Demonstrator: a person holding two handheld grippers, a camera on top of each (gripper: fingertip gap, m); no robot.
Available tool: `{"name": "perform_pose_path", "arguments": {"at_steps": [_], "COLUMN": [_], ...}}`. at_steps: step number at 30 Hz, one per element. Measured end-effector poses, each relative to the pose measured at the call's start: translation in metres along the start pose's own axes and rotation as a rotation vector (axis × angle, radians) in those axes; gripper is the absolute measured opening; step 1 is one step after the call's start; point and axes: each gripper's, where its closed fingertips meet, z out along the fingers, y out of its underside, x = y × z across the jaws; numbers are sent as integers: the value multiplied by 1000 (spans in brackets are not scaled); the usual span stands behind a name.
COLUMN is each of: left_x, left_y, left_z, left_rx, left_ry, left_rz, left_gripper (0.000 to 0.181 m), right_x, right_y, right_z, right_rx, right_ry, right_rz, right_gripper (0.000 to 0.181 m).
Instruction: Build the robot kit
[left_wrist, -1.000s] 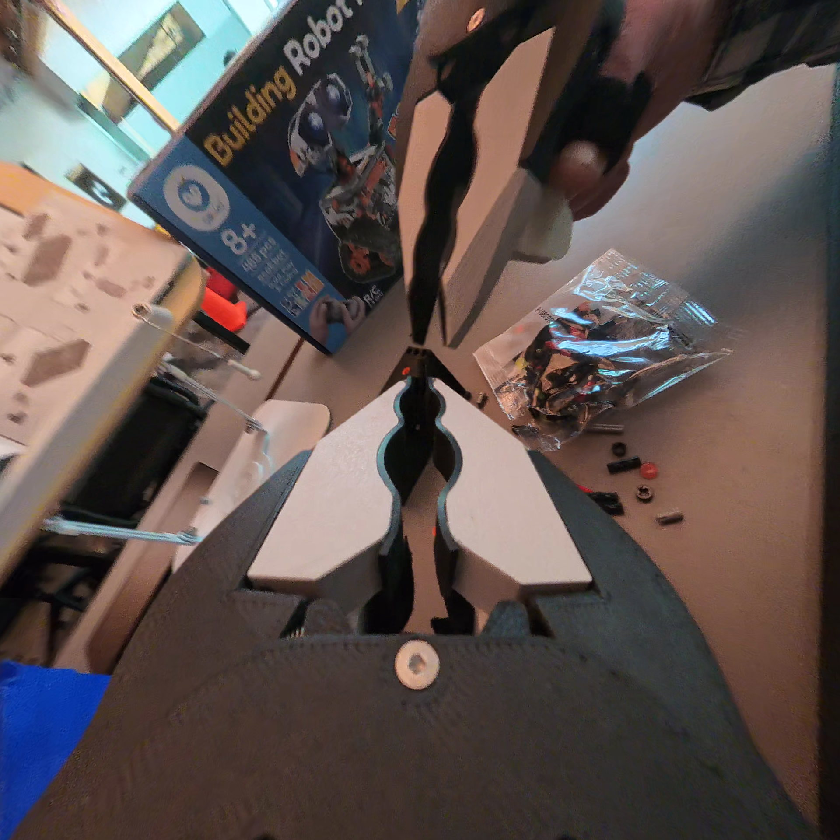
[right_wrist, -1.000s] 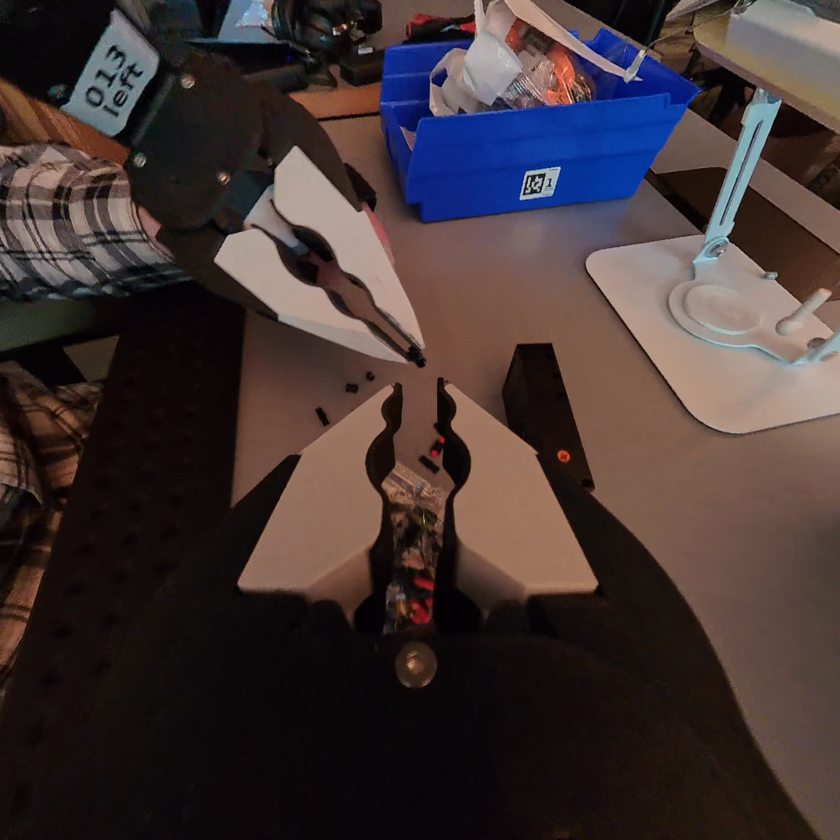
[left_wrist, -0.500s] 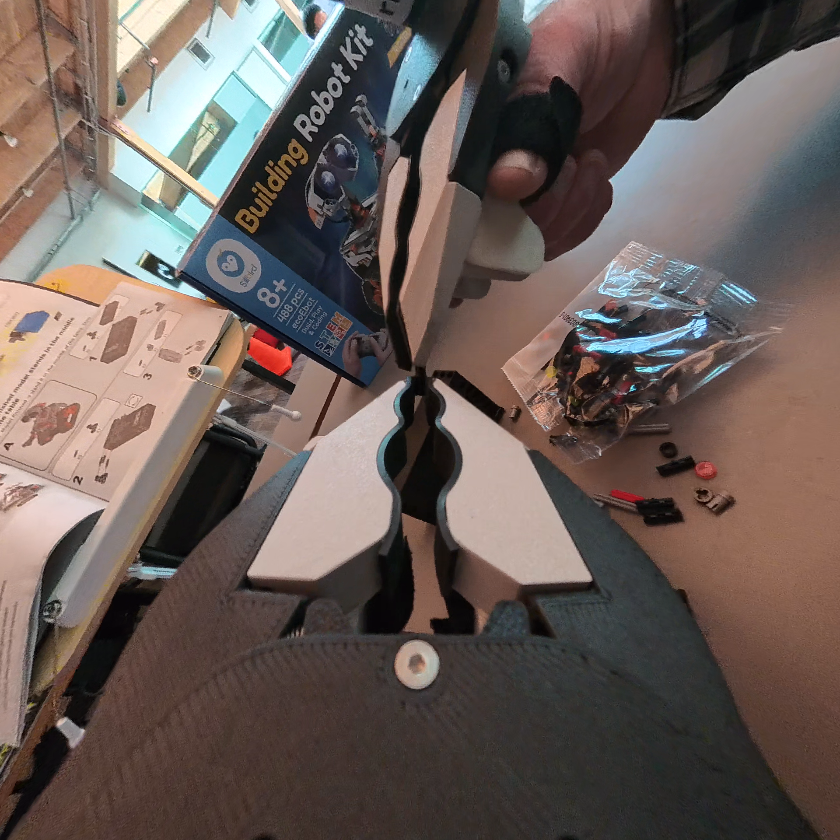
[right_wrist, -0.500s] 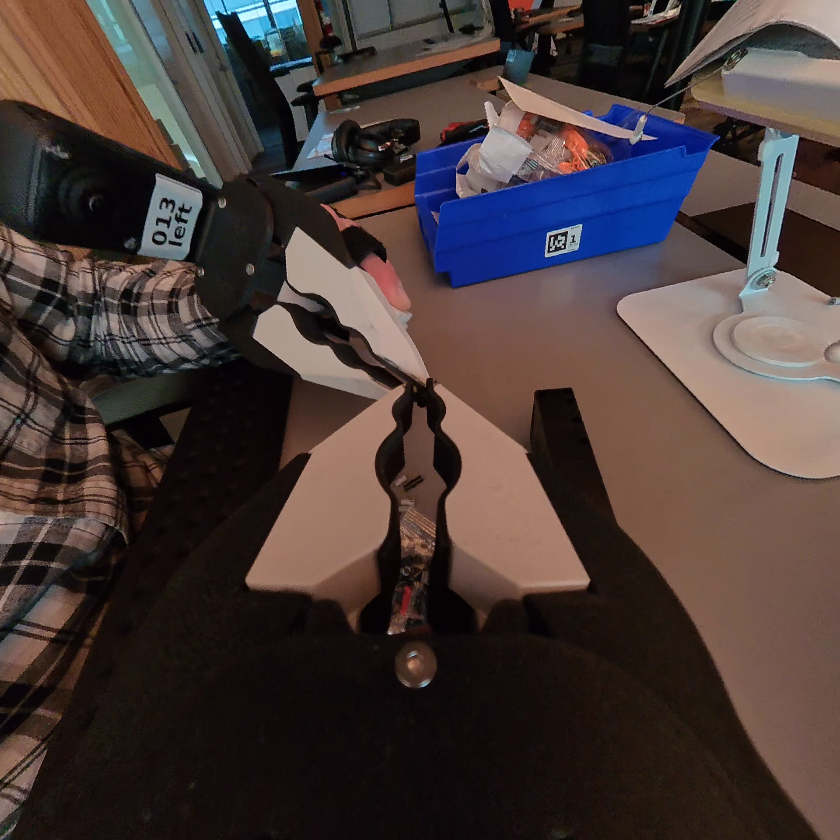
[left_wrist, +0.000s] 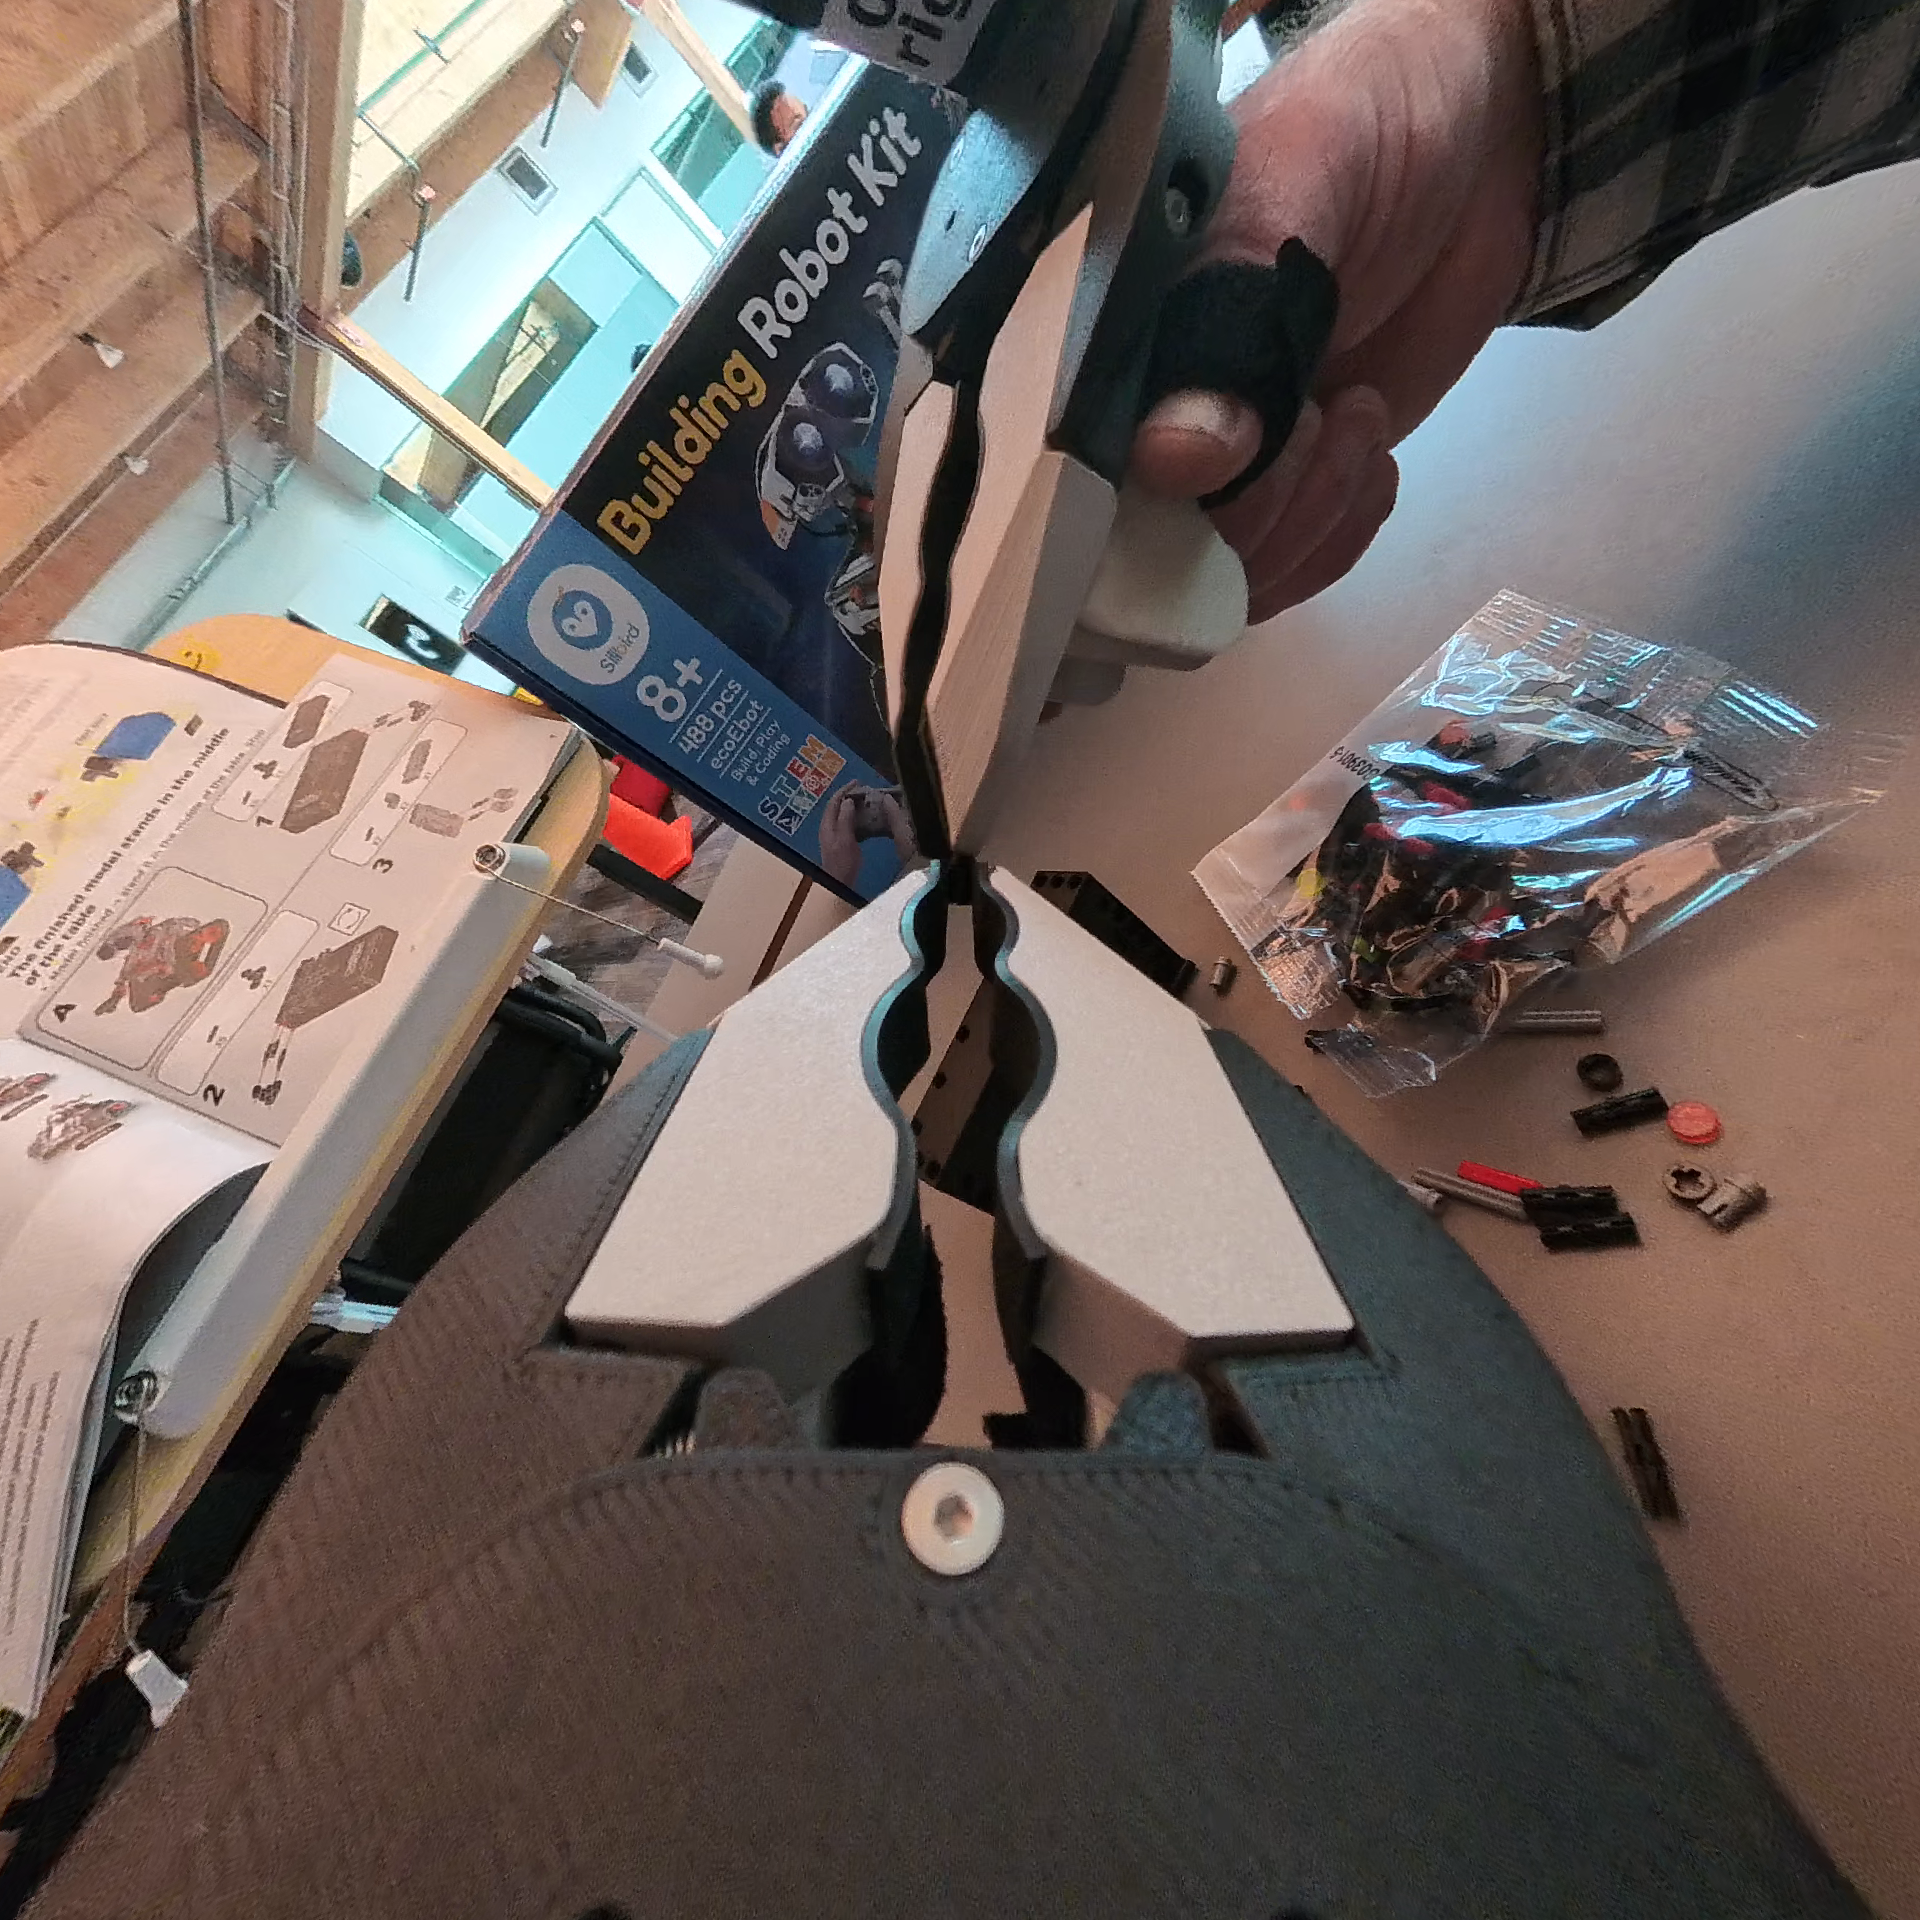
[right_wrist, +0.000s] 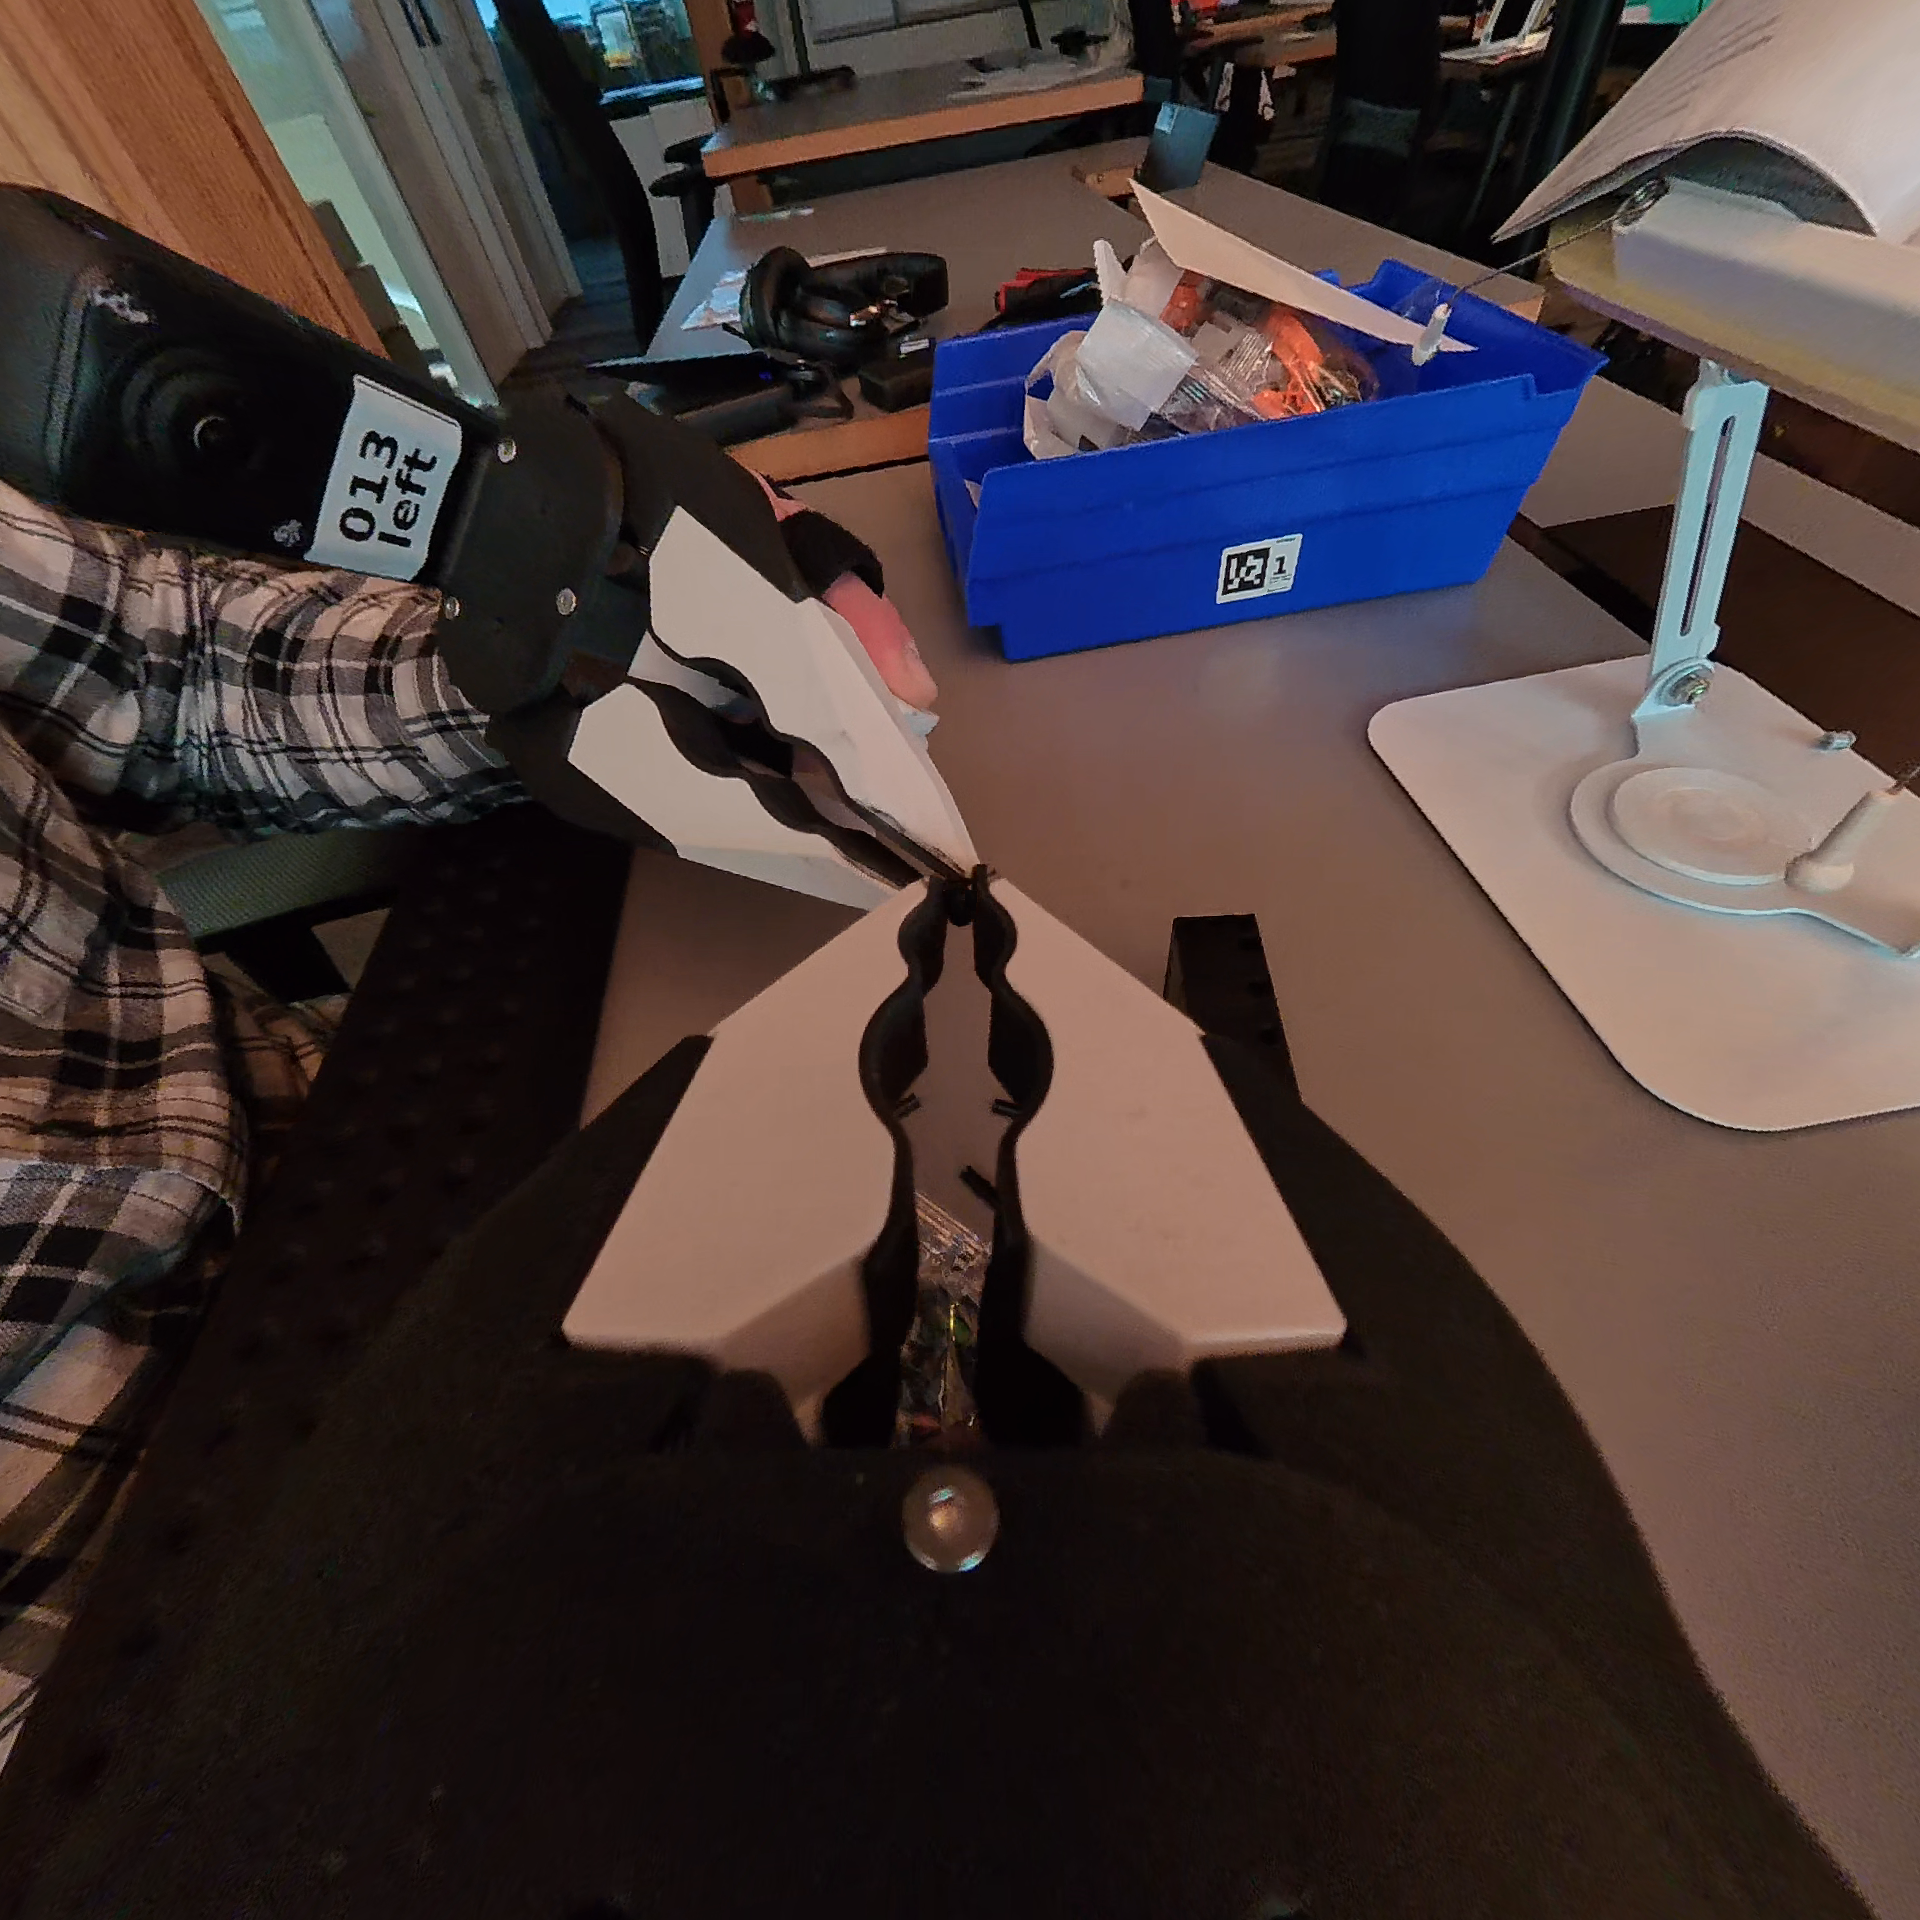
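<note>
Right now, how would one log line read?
left gripper: shut on small black part | right gripper: shut, tips meeting it | parts bag: on table

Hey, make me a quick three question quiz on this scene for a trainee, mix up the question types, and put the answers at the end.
1. Fill in: the left gripper and right gripper meet tip to tip, both shut on a small part coloured ____.
2. True or false: the blue bin is empty.
3. The loose small parts lie: A on the table; B in the blue bin; C in the left gripper.
Key: 1 black; 2 false, it holds bags and paper; 3 A.
</note>
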Motion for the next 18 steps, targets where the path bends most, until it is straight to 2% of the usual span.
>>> {"name": "perform_pose_path", "arguments": {"at_steps": [4, 5, 8, 18], "left_x": [-2, -4, -6, -11], "left_y": [-2, -3, -3, -1], "left_z": [-1, -1, -1, 1], "left_rx": [18, 23, 25, 30], "left_ry": [-16, -25, -28, -35], "left_rz": [-12, -11, -21, -34], "left_gripper": [2, 2, 2, 2], "right_x": [2, 3, 2, 6], "right_y": [-1, -1, -2, -6], "right_z": [-1, -1, -1, 1], "right_rx": [7, 6, 19, 21], "right_ry": [-5, -3, -9, 28], "right_rz": [12, 13, 14, -21], "right_gripper": [3, 8, 3, 2]}}
